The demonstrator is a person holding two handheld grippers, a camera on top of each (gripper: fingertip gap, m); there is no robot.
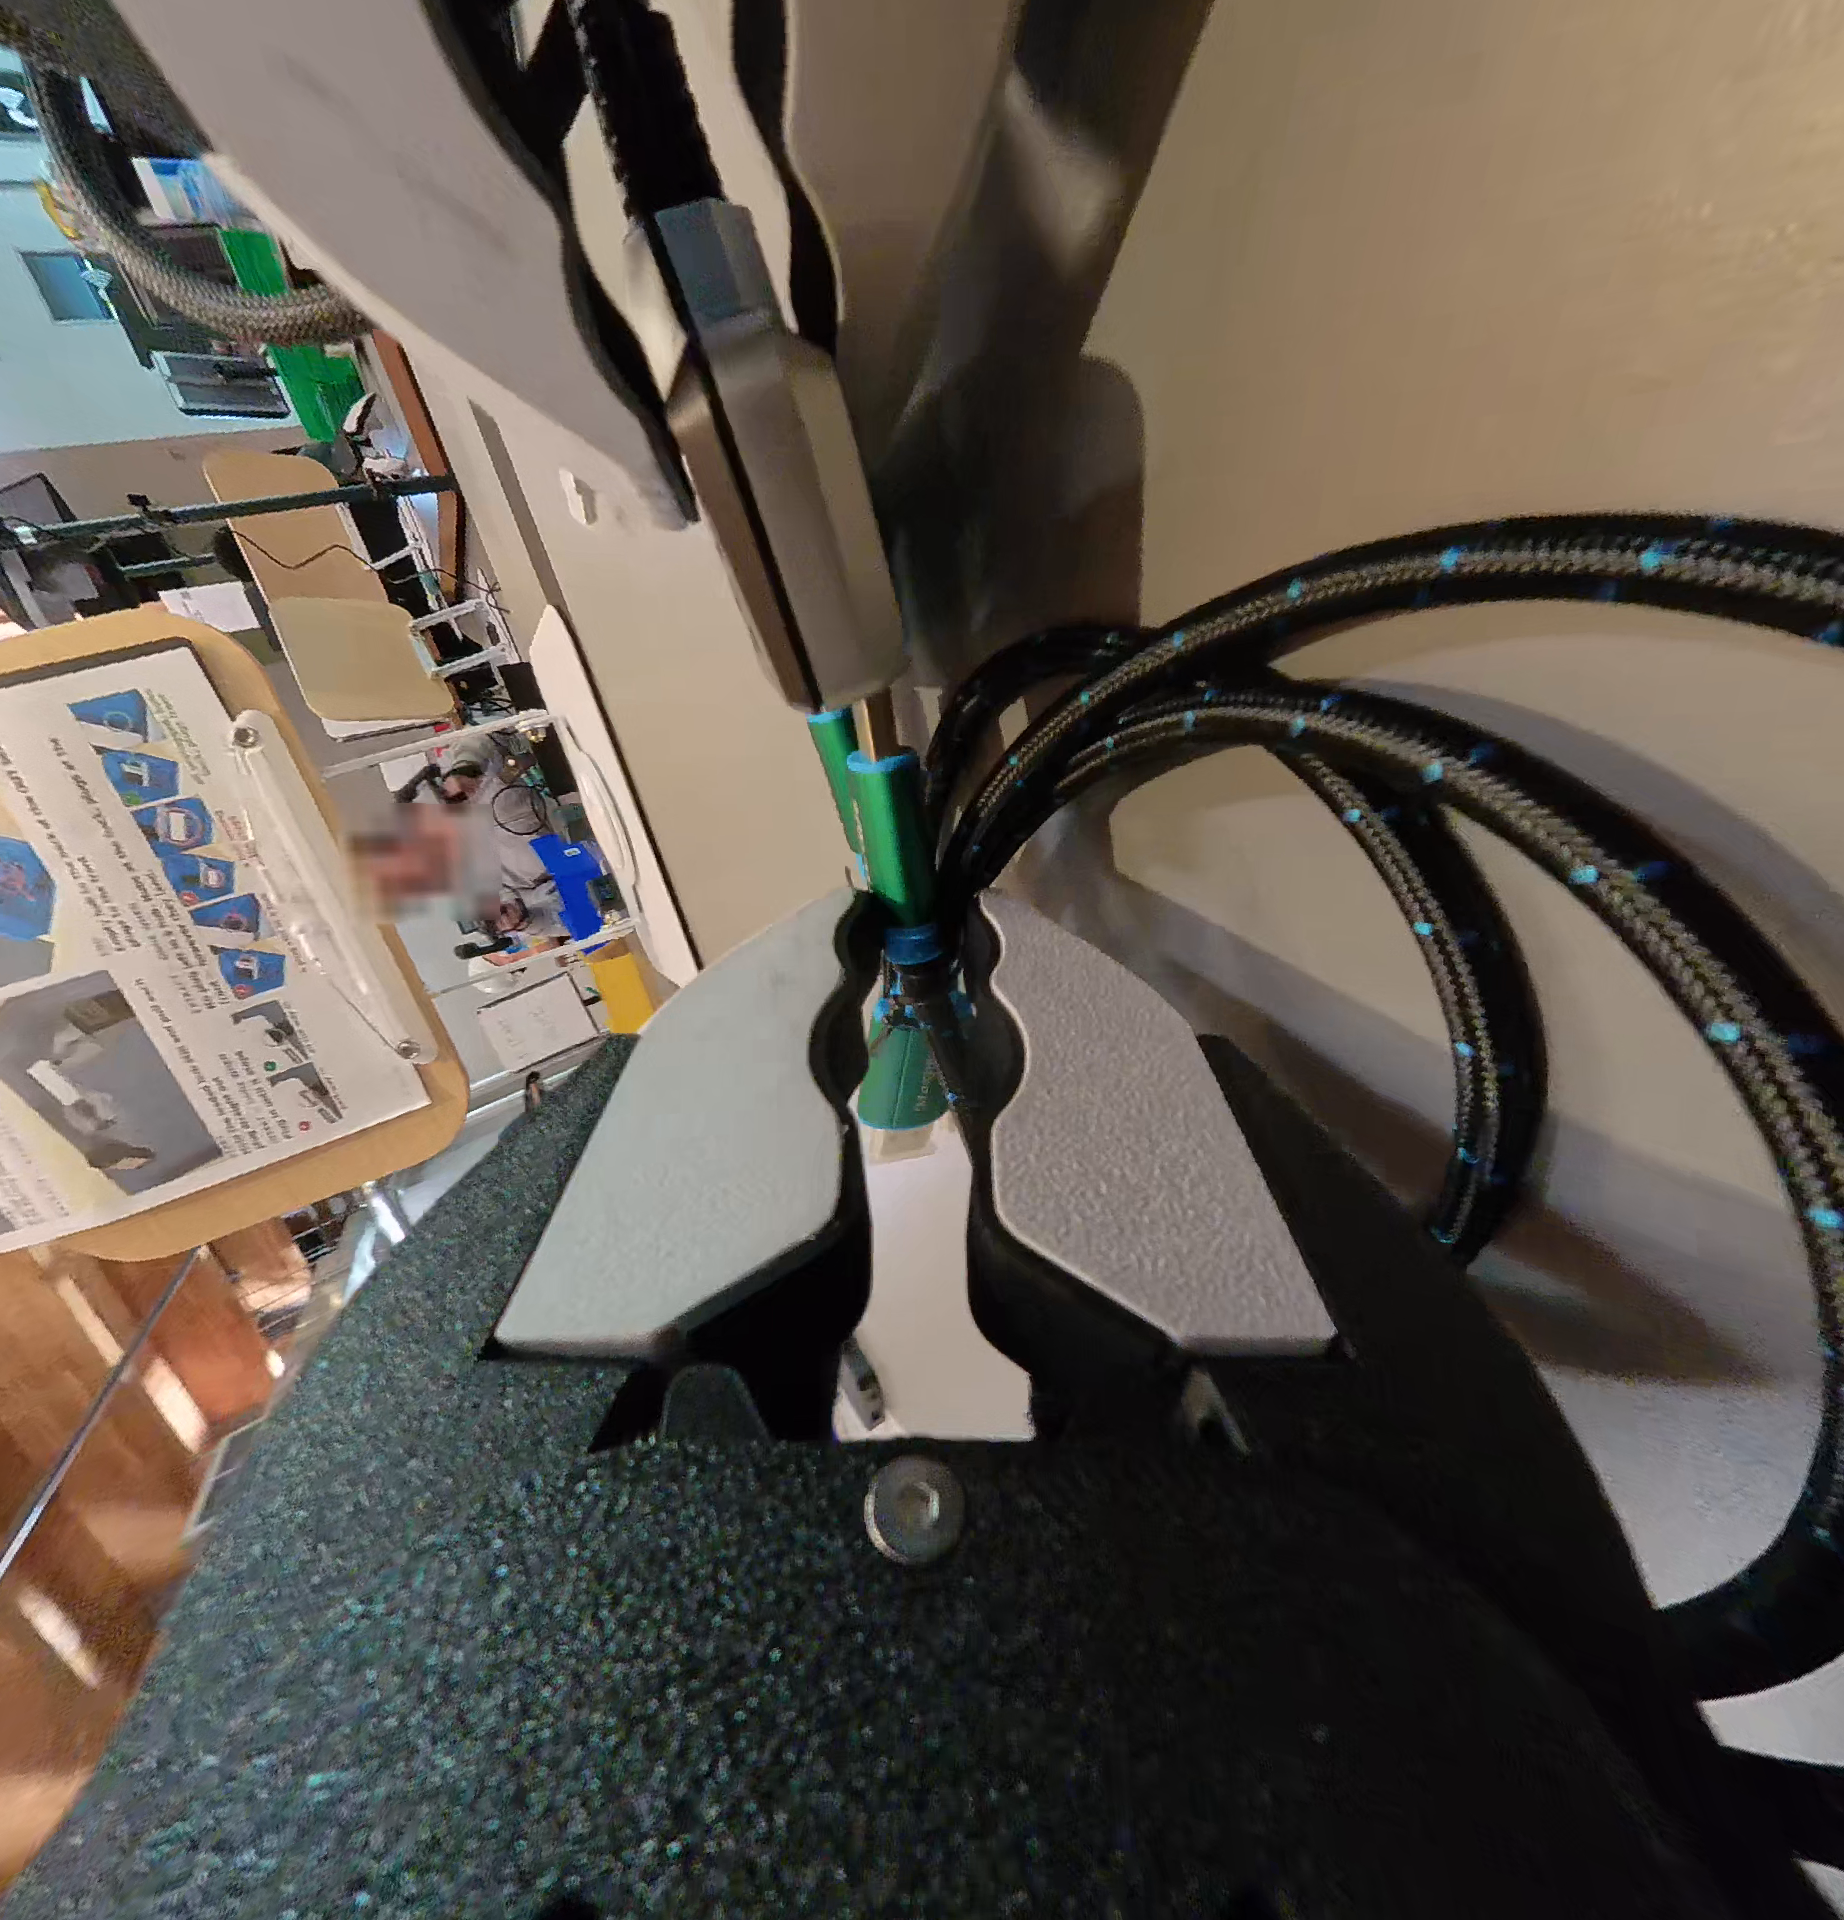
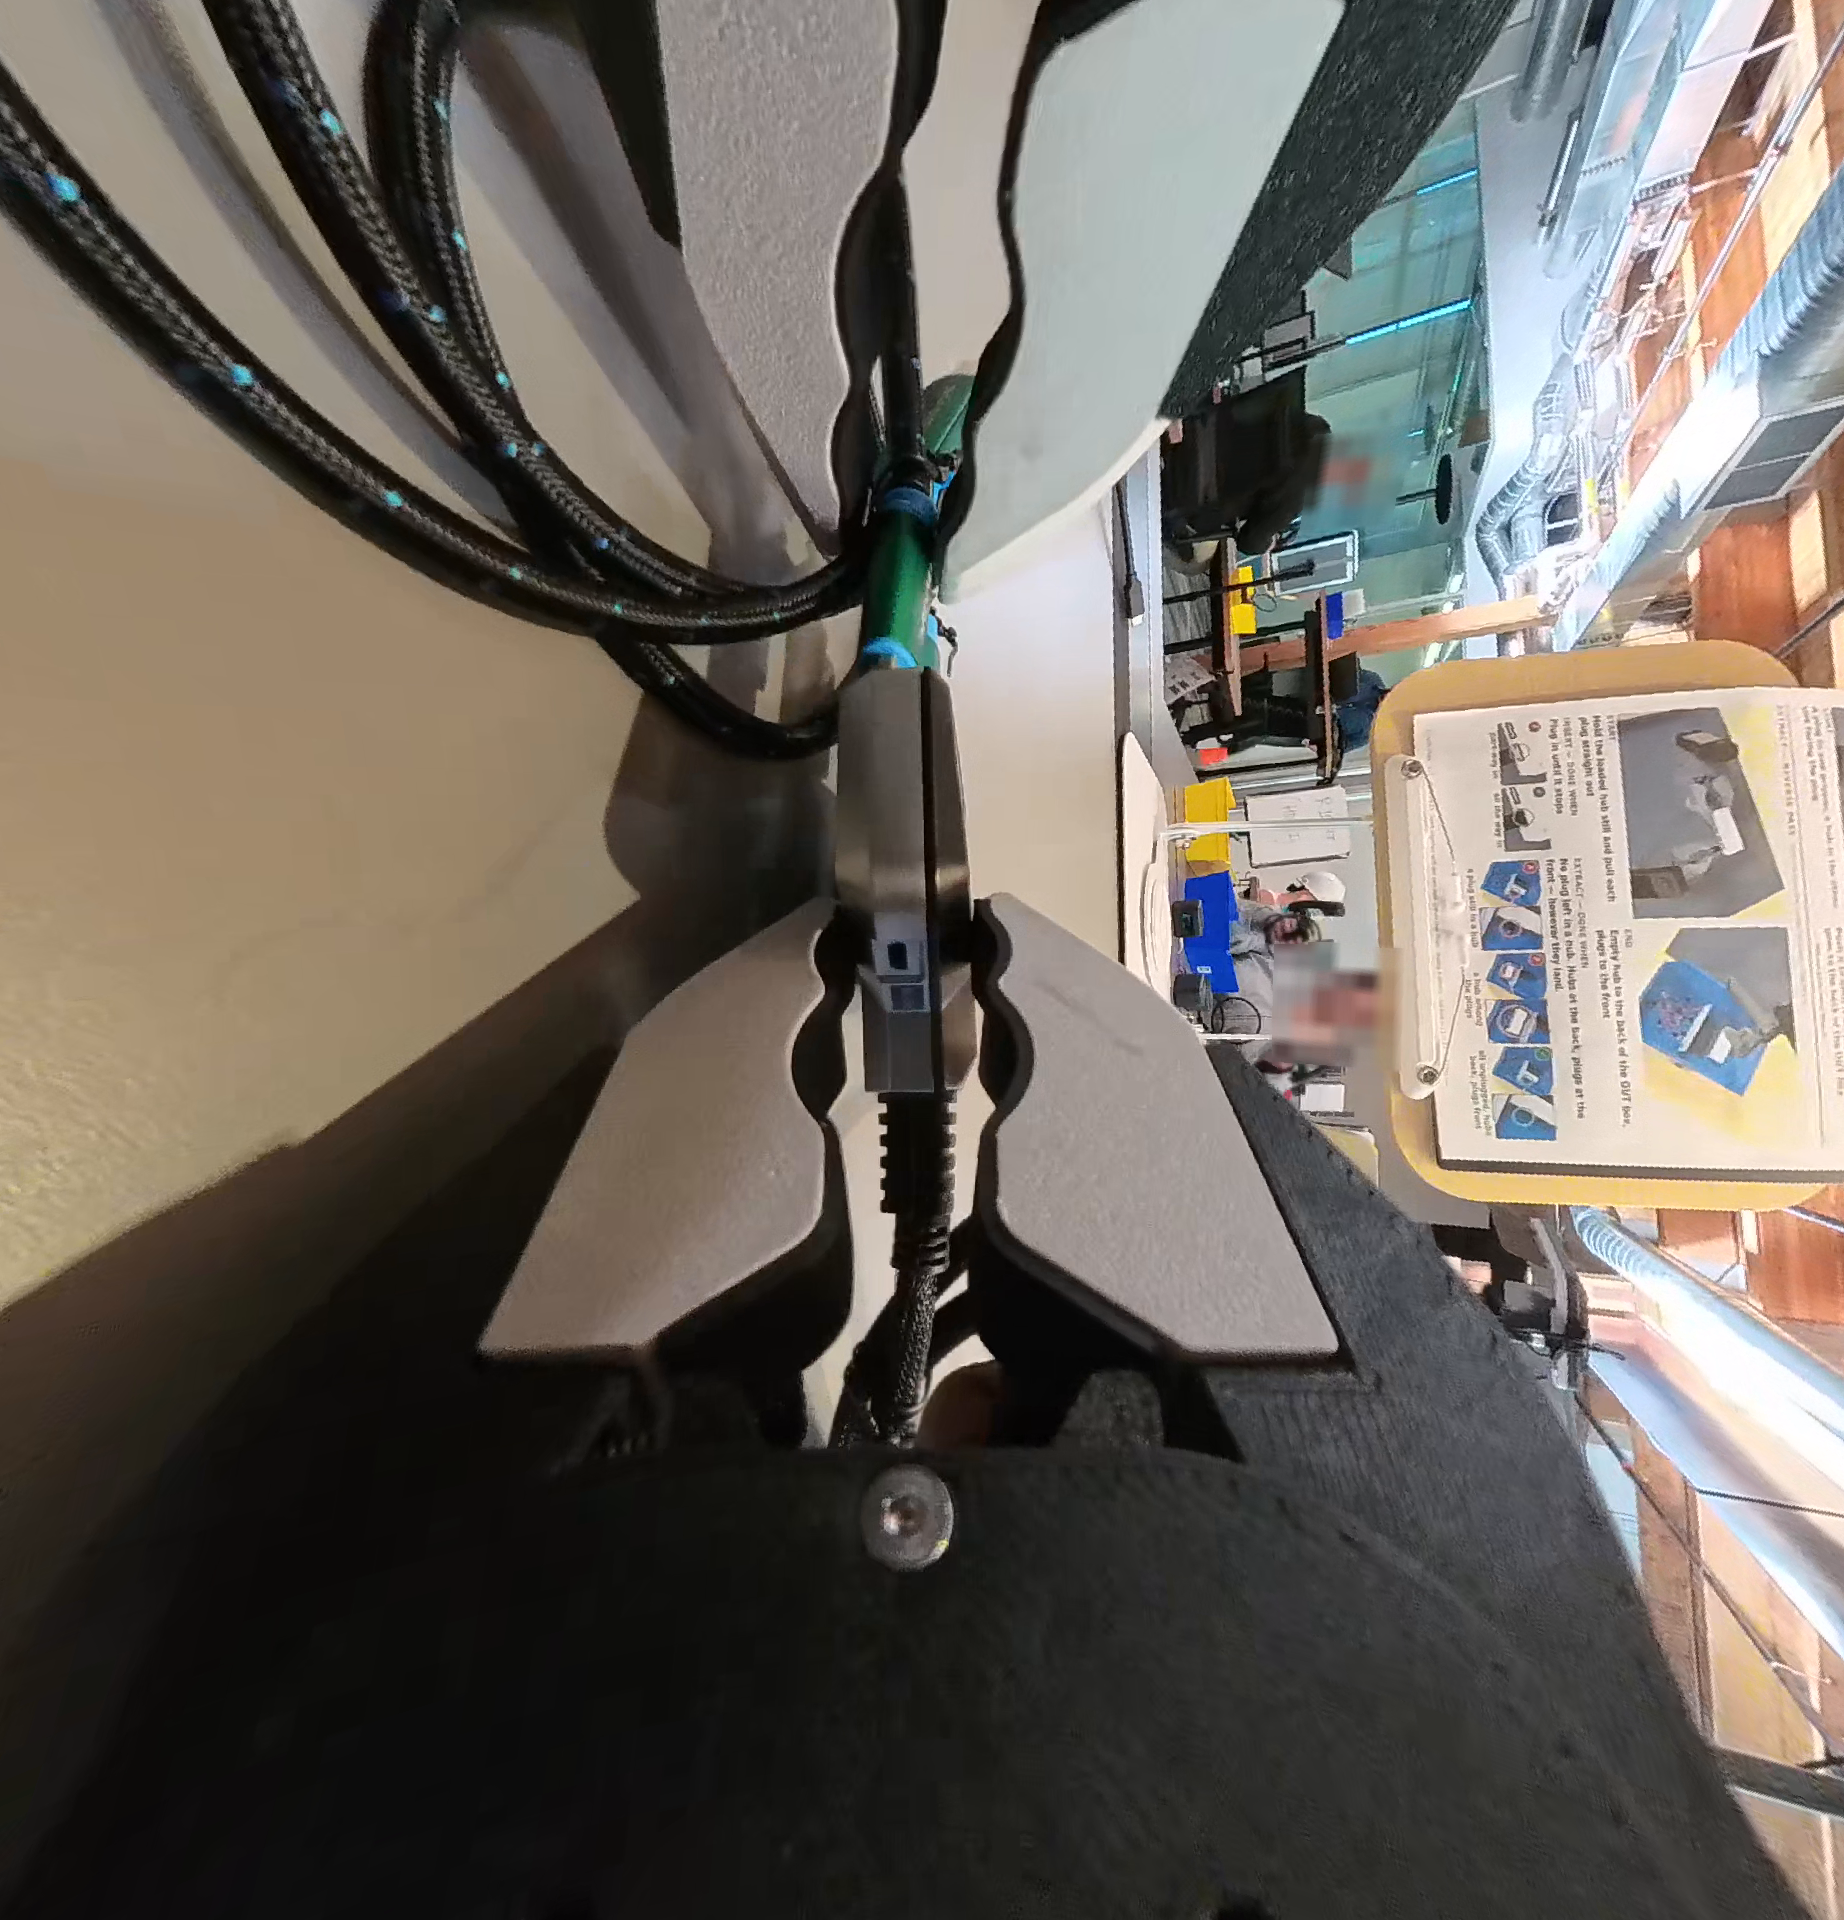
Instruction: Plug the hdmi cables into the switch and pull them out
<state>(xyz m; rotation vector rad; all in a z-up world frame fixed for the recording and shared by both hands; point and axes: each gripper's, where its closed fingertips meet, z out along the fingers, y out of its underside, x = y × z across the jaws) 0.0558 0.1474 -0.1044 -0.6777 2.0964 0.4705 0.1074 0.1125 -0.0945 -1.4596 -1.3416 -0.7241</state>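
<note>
Left gripper pinching green plug with black cable bundled in; right gripper clamped on grey hub. I'd keep both in line, hub steady, no twisting

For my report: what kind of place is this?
Probably a workshop or lab: an instruction sheet on a board, blue and yellow bins, and exposed ducts overhead.
</note>
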